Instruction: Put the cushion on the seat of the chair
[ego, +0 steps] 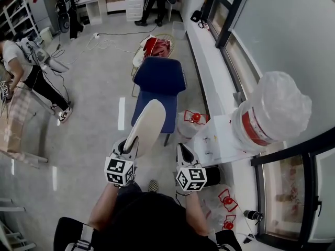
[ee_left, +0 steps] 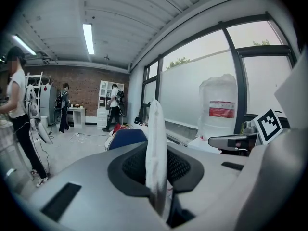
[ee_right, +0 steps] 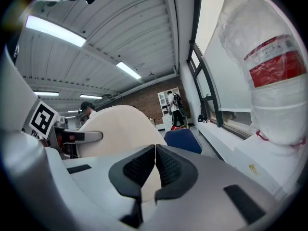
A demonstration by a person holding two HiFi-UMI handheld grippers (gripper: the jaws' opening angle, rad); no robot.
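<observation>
A blue chair point(ego: 158, 76) stands on the grey floor just ahead of me, its seat point(ego: 166, 118) partly hidden by the cushion. My left gripper point(ego: 131, 143) is shut on the near edge of the flat cream cushion point(ego: 147, 125), which stands on edge and reaches out over the seat's front. In the left gripper view the cushion point(ee_left: 155, 129) shows edge-on between the jaws, with the chair point(ee_left: 126, 138) beyond. My right gripper point(ego: 181, 149) is to the right of the cushion point(ee_right: 115, 129), jaws shut together with nothing in them; the chair point(ee_right: 183, 140) lies ahead of it.
A large plastic-wrapped white drum point(ego: 269, 116) sits on the white window ledge point(ego: 214, 72) to the right. Red-handled items point(ego: 194, 118) lie beside the chair. A wire chair with red cloth point(ego: 156, 47) stands behind it. A person point(ego: 25, 67) and boxes point(ego: 15, 124) are at the left.
</observation>
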